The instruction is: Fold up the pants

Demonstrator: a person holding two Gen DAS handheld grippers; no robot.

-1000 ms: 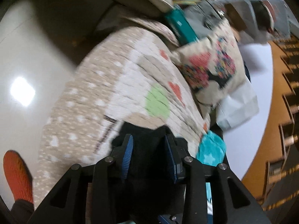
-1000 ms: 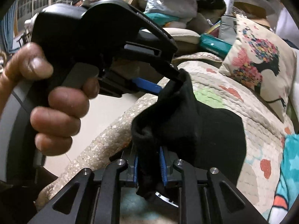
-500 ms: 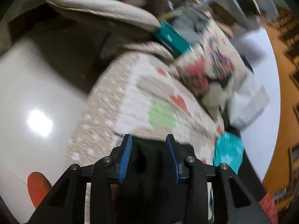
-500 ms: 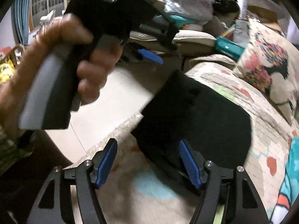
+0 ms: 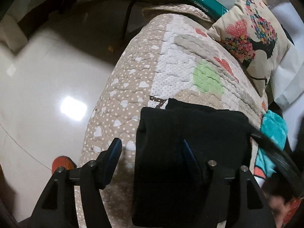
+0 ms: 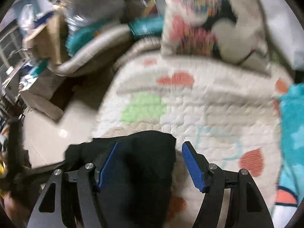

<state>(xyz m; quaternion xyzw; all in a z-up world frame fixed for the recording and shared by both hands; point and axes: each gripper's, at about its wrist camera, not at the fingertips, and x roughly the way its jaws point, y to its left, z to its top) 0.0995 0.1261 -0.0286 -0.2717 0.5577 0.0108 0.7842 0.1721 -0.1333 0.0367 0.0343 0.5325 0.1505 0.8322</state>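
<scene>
The black pants [image 5: 190, 142] lie folded into a compact block on the quilted bedcover [image 5: 171, 72] near its floor-side edge. My left gripper [image 5: 150, 152] is open; its right finger is over the pants and its left finger [image 5: 114, 155] is over the quilt. In the right wrist view the pants [image 6: 144, 161] lie between and under the fingers of my open right gripper [image 6: 150, 159]. That view is motion-blurred. Neither gripper holds cloth.
A floral cushion [image 5: 250, 32] and a teal box [image 5: 205, 5] sit at the far end of the bed. A turquoise blanket [image 5: 273, 129] lies right of the pants. The glossy floor [image 5: 47, 95] drops off on the left. Cluttered bags and boxes [image 6: 47, 38] stand beyond.
Both grippers have opened and let go of the pants, which now lie folded on the quilt. The right gripper has swung away from the left one.
</scene>
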